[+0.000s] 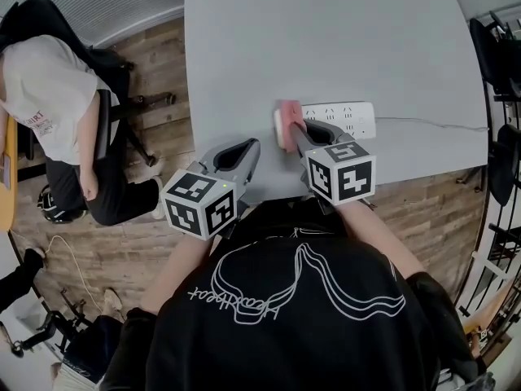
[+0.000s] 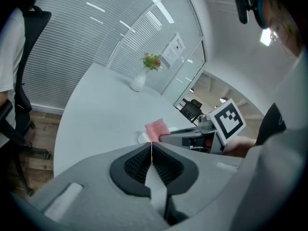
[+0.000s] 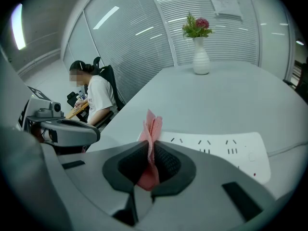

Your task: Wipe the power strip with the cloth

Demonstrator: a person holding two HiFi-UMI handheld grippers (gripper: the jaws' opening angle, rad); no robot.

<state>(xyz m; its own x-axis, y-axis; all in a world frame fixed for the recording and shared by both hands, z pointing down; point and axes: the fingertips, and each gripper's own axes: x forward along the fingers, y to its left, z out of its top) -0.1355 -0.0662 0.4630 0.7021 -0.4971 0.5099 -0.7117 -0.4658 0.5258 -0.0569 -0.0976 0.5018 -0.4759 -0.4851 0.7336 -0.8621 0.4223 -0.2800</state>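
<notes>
A white power strip (image 1: pixel 346 119) lies near the front edge of the grey table (image 1: pixel 326 47), its cord running off to the right. My right gripper (image 1: pixel 295 135) is shut on a folded pink cloth (image 1: pixel 288 123), which stands at the strip's left end. In the right gripper view the cloth (image 3: pixel 151 143) sticks up between the jaws, with the strip (image 3: pixel 226 148) just beyond and to the right. My left gripper (image 1: pixel 244 155) hovers off the table's front left edge, shut with nothing in it. From the left gripper view the cloth (image 2: pixel 157 129) shows ahead.
A white vase with flowers (image 3: pixel 199 47) stands at the table's far side. A seated person in a white shirt (image 1: pixel 49 96) is on an office chair at the left, over the wooden floor. More black chairs (image 1: pixel 496 55) stand at the right.
</notes>
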